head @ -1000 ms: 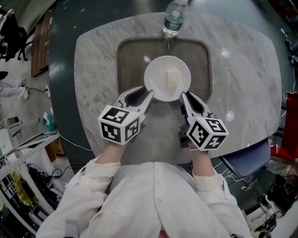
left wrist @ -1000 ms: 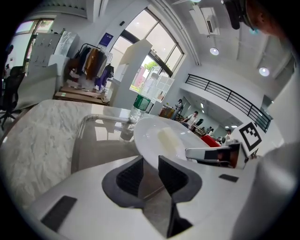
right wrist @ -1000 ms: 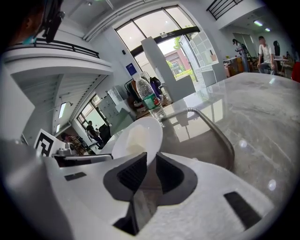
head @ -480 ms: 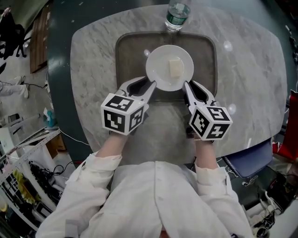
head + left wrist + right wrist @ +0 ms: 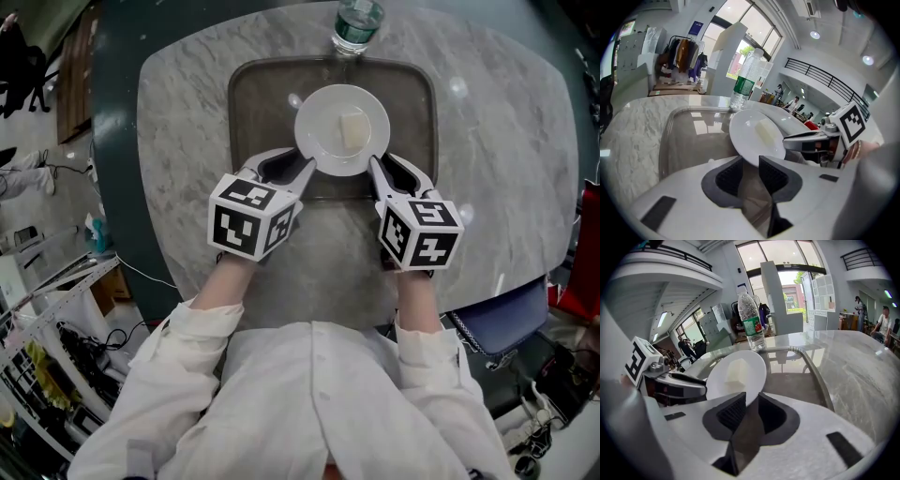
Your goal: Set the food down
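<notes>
Pale square food block [image 5: 353, 127] sits on a round white plate [image 5: 321, 120]; left gripper [image 5: 302, 162] and right gripper [image 5: 379, 165] each pinch its rim.

A rounded marble table [image 5: 506, 141] fills the middle of the room. A clear plastic water bottle [image 5: 356, 26] with a green label stands upright at the table's far edge. A blue chair [image 5: 502, 314] sits tucked under the table's near right corner. On the floor to the table's near left stands a white wire rack [image 5: 37, 347]. A wooden board [image 5: 82, 84] lies beyond the table's far left corner. A clothes rack [image 5: 686, 58] hung with garments stands well beyond the table.
</notes>
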`<state>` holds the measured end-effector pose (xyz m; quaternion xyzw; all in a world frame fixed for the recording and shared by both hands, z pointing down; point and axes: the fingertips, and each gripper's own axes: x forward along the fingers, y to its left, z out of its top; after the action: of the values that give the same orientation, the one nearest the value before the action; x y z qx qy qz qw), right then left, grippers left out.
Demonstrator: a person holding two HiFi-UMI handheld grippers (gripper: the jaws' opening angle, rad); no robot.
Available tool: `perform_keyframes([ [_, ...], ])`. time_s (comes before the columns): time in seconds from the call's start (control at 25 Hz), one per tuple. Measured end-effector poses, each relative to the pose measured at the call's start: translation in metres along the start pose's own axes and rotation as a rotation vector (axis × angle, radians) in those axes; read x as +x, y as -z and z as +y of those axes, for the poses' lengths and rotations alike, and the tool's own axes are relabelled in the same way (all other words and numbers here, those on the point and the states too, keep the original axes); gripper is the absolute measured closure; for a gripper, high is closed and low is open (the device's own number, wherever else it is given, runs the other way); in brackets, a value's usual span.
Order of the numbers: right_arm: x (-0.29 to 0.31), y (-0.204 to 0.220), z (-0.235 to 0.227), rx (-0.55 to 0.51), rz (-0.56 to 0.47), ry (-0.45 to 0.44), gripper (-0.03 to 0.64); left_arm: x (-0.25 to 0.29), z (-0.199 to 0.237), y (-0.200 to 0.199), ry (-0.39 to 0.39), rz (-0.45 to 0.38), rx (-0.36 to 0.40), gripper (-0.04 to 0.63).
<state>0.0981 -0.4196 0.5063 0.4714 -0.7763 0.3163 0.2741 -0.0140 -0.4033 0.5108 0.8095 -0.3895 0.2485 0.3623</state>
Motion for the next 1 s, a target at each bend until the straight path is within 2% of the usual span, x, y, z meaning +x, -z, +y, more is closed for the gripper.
perform_keyframes([
  [0.2,0.004,0.005,0.001,-0.041,0.047,0.013,0.565,0.000,0.002,0.003,-0.005,0.019,0.003,0.497],
  [0.48,0.009,0.004,-0.001,-0.129,0.077,0.047,0.558,0.003,0.003,0.002,0.035,0.050,-0.010,0.494],
  [0.76,0.007,-0.001,0.001,-0.156,0.070,0.041,0.557,0.001,0.006,0.000,0.046,0.044,-0.046,0.495],
  [1.0,-0.002,-0.003,0.010,-0.167,0.024,0.036,0.557,-0.007,0.013,-0.004,0.013,0.005,-0.047,0.495],
])
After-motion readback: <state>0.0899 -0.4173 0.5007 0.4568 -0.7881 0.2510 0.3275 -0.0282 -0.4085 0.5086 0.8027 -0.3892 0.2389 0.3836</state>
